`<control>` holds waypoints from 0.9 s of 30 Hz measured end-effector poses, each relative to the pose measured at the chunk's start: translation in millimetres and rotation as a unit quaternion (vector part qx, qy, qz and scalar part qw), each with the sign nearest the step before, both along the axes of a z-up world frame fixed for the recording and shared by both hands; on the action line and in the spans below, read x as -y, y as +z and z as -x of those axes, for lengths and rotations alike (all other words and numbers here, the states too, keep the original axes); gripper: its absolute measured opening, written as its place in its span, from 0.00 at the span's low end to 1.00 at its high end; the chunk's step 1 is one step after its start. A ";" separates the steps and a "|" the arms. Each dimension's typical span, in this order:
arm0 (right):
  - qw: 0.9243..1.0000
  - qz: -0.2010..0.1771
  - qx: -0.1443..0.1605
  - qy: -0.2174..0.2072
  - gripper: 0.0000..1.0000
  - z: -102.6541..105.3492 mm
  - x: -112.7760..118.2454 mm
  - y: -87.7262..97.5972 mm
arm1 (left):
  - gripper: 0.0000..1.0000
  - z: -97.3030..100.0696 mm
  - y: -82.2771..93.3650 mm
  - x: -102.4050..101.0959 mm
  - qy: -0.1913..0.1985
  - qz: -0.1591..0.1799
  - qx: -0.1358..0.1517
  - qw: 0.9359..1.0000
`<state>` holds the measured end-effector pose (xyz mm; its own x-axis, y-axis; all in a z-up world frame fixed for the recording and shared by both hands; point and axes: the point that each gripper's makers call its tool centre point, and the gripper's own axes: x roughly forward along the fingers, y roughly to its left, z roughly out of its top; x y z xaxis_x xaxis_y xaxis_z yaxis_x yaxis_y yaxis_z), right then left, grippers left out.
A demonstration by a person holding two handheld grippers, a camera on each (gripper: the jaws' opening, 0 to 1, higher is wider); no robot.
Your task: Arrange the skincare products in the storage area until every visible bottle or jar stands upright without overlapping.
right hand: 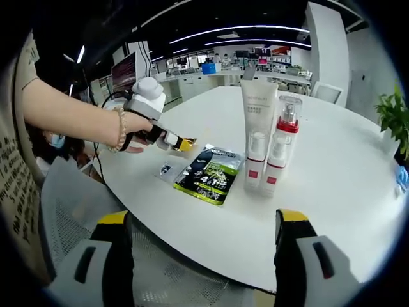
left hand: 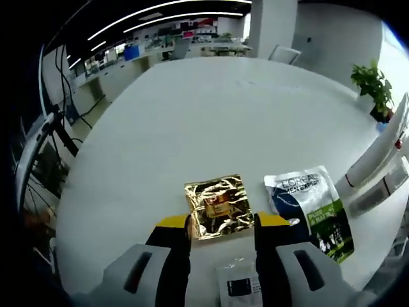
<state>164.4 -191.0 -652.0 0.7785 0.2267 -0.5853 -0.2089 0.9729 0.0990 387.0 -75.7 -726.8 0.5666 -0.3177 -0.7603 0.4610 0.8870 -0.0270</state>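
On the white tabletop [right hand: 332,166], a tall white tube [right hand: 257,131] and a pump bottle with a red collar [right hand: 282,144] stand upright, side by side and just about touching, a little in from the near edge in the right gripper view. We judge those two as already in the requested state, though they stand so close that a small gap between them might still be wanted. In the left gripper view the same pair shows only as tilted white shapes at the right margin.

Just beside the tube lies a flat blue, white and green sachet [left hand: 310,211], and close by it a gold foil sachet [left hand: 218,206], both lying flat on the tabletop toward the near edge, apart from each other. A small clear packet with a dark label [left hand: 238,284] lies nearer still to that edge, between our left jaws in the left gripper view.

Our left gripper [left hand: 222,246] has its jaws spread, grasping nothing, the tips reaching either side of the gold sachet's near edge. Our right gripper [right hand: 203,246] hangs off the tabletop's near edge over a mesh chair [right hand: 172,268], jaws wide apart and empty.

So the bottles look finished; what is left, as we read it, is tidying the flat sachets so nothing overlaps and all stays visible.
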 end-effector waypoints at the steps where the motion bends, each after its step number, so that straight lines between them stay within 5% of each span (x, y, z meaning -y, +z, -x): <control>1: 1.000 0.000 0.000 0.000 0.93 0.0 0.1 -0.1 | 0.36 1.1 -0.7 0.9 -0.002 -0.001 -0.001 1.000; 27: 1.000 -0.008 0.010 -0.029 0.92 -2.5 10.5 1.4 | 0.38 5.4 -11.9 10.7 -0.032 -0.020 -0.012 0.999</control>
<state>166.9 -201.6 -650.6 0.8019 0.1905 -0.5663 -0.1549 0.9817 0.1108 381.5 -86.4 -738.7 0.5285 -0.3210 -0.7859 0.5160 0.8566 -0.0029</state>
